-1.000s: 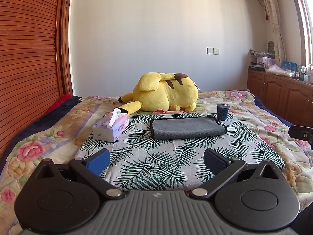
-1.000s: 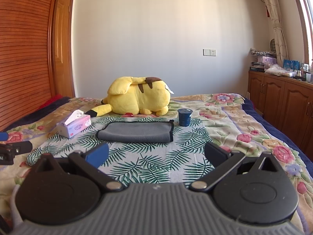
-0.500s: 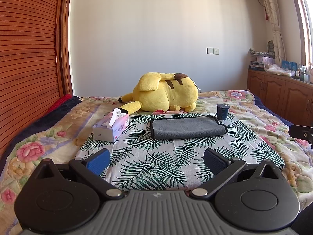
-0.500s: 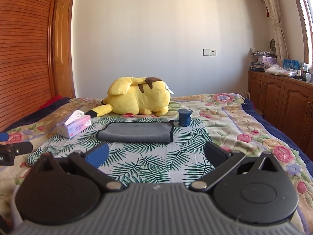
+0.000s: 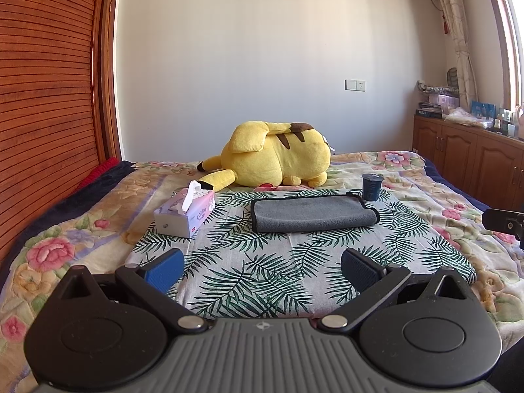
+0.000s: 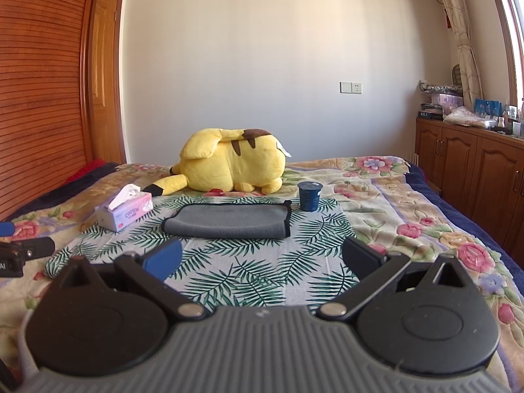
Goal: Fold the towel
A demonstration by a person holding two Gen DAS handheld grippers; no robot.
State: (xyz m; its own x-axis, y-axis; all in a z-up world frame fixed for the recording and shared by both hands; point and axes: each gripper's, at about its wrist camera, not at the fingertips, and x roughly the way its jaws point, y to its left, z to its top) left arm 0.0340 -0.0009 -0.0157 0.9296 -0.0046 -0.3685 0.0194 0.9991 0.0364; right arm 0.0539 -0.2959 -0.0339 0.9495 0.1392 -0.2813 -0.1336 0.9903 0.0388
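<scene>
Both hand-held grippers, left and right, held released short of towel; cup touching its corner could be tipped during folding

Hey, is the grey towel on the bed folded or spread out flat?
Folded. The grey towel shows a rounded doubled edge nearest the camera, with its black-trimmed edges stacked at the right end.

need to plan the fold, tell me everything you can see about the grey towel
The grey towel looks like soft, plush microfibre with a thin black trim along its edges. It lies flat on the palm-leaf cloth, already doubled over, with a rounded fold along its near side and the long side across the view. Neither gripper touches it. The dark blue cup stands just beyond its far right corner; whether they touch is unclear.
</scene>
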